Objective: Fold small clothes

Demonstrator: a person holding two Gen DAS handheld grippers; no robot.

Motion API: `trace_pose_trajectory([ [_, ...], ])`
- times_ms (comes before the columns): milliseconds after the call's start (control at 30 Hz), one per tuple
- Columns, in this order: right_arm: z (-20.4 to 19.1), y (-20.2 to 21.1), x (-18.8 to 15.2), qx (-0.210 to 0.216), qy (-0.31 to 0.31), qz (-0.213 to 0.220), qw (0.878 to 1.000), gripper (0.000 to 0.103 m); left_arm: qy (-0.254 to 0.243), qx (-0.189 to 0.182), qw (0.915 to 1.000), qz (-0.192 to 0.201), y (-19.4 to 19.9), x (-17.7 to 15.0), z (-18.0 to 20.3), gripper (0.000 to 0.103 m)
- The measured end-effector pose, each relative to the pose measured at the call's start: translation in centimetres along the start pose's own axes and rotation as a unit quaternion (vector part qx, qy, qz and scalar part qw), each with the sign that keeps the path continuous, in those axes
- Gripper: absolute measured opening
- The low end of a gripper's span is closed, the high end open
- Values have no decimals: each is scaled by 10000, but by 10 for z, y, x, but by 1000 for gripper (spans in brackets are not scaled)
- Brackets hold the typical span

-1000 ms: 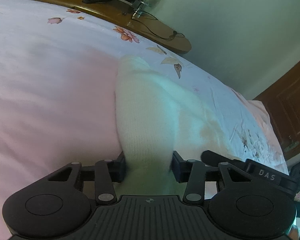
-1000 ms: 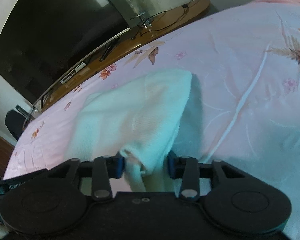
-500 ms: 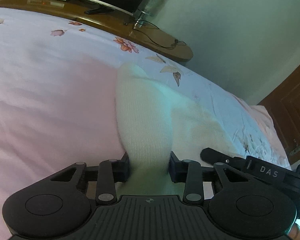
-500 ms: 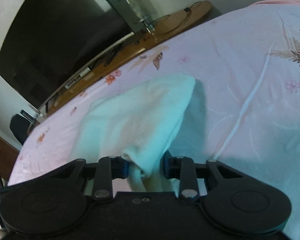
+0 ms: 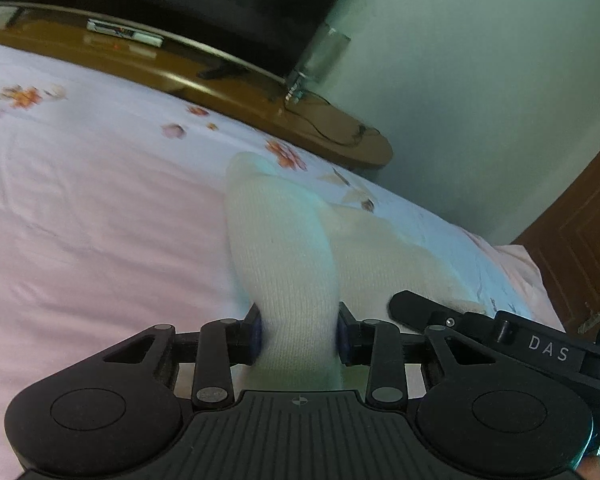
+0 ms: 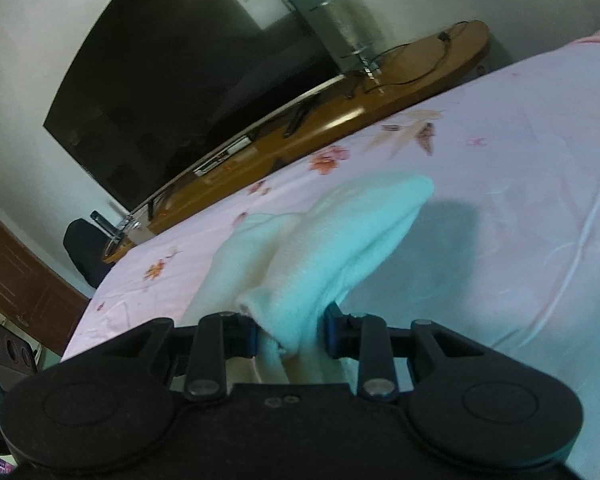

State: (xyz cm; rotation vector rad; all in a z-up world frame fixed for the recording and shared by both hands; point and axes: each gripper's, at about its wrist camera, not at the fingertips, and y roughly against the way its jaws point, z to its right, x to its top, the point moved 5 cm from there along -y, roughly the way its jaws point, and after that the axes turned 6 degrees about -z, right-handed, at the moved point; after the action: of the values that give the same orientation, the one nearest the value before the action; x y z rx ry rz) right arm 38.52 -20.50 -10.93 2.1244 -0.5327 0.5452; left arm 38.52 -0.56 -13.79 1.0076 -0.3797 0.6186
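Left gripper (image 5: 299,338) and right gripper (image 6: 290,334) each pinch the white garment (image 5: 284,256), lifted above the bed sheet (image 5: 80,220). Uneven pulling could slip fabric free, spoiling the fold.

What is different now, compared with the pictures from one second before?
Both grippers have closed tighter on the white garment: the left gripper and the right gripper now pinch it and have lifted its near edge, so more of the television shows. The garment's far end stays on the pink bedsheet.
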Motion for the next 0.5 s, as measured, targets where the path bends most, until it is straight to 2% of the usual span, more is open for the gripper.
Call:
trace_pose_trajectory([
  [233,-55,-15,-7,145,306,-24,9994,29,77,208,9996,156,38,16,-42,35],
  [500,-92,-50,-15,254,506,-154,9983,29,186,472,9984,245,49,26,-88,35],
])
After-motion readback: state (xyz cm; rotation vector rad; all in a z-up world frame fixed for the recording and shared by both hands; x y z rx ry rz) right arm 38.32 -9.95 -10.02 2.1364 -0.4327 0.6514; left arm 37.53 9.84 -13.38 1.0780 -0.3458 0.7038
